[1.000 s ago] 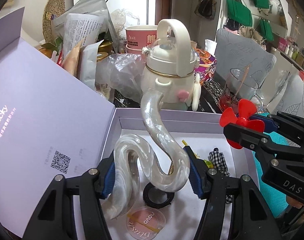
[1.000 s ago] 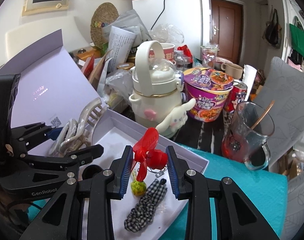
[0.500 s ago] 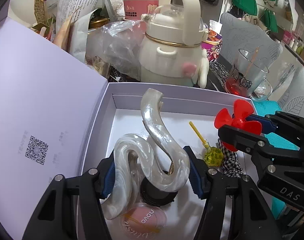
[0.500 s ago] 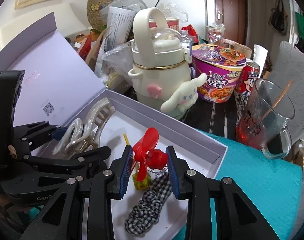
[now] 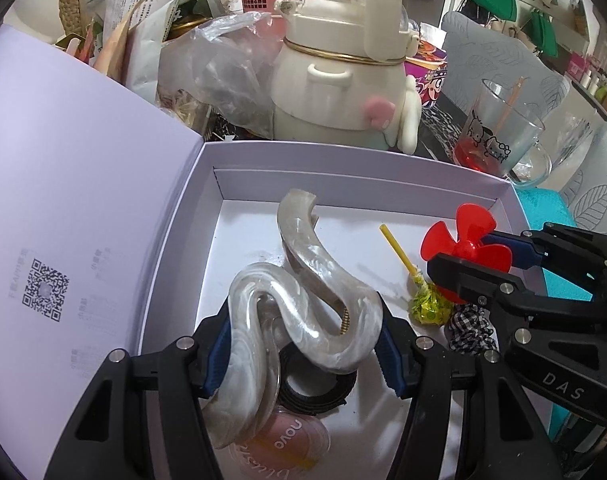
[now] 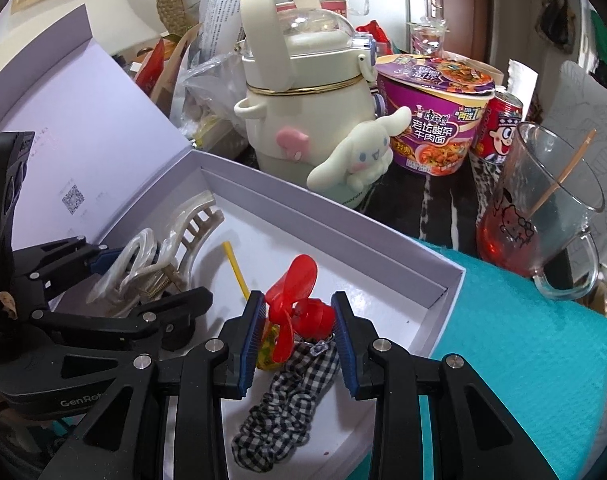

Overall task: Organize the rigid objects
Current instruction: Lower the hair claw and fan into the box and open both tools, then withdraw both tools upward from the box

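My left gripper (image 5: 303,344) is shut on a large pearly white hair claw (image 5: 303,288) and holds it low inside the open lilac box (image 5: 343,160); the claw also shows in the right wrist view (image 6: 171,252). My right gripper (image 6: 297,336) is shut on a small red fan (image 6: 295,304) over the box's right part; the fan also shows in the left wrist view (image 5: 463,240). On the box floor lie a yellow-stick lollipop (image 5: 419,300), a checked scrunchie (image 6: 287,396), a black ring (image 5: 315,384) and a pink blush compact (image 5: 287,444).
The box lid (image 5: 63,200) stands open at the left. Behind the box stand a cream bottle with a plush charm (image 6: 303,92), a purple noodle bowl (image 6: 431,120), a red can (image 6: 499,128) and a glass mug (image 6: 543,208). Bags and papers (image 5: 183,40) crowd the back left. Teal cloth (image 6: 523,360) lies at the right.
Both grippers have come down and forward toward the box floor, each still holding its object. The claw and the fan now sit lower over the box.
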### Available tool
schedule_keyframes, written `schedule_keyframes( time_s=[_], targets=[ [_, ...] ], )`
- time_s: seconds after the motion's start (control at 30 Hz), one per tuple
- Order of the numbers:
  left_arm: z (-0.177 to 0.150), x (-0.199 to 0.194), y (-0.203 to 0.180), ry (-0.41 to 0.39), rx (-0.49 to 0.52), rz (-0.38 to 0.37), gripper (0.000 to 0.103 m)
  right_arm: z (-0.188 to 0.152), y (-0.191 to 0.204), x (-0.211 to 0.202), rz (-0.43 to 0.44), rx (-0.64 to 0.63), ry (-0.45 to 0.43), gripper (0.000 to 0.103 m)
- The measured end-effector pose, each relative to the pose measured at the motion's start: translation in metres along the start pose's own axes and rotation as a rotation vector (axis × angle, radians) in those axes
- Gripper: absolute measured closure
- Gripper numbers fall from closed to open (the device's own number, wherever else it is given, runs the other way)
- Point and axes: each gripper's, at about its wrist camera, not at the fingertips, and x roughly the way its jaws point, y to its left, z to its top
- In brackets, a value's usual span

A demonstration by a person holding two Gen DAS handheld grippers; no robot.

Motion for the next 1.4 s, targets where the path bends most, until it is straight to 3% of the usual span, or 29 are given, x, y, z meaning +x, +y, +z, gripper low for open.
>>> schedule_keyframes(
  time_s=[0.4,0.57,0.83,1.4],
  targets=[
    [0.003,0.006,-0.003,0.016,-0.027,0.007,0.043,0.001,0.002,-0.002,-0.021,-0.003,0.003,0.068],
    [0.005,0.001,0.006,0.013,-0.077,-0.037,0.043,0.003,-0.001,-0.006,-0.019,0.017,-0.005,0.060],
    [0.008,-0.010,0.013,-0.007,-0.084,-0.004,0.036,0.003,0.003,-0.011,-0.033,-0.002,-0.013,0.059],
    [0.003,-0.031,-0.001,-0.033,-0.067,0.038,0.036,0.005,0.000,-0.031,-0.069,-0.006,-0.045,0.059]
  ],
)
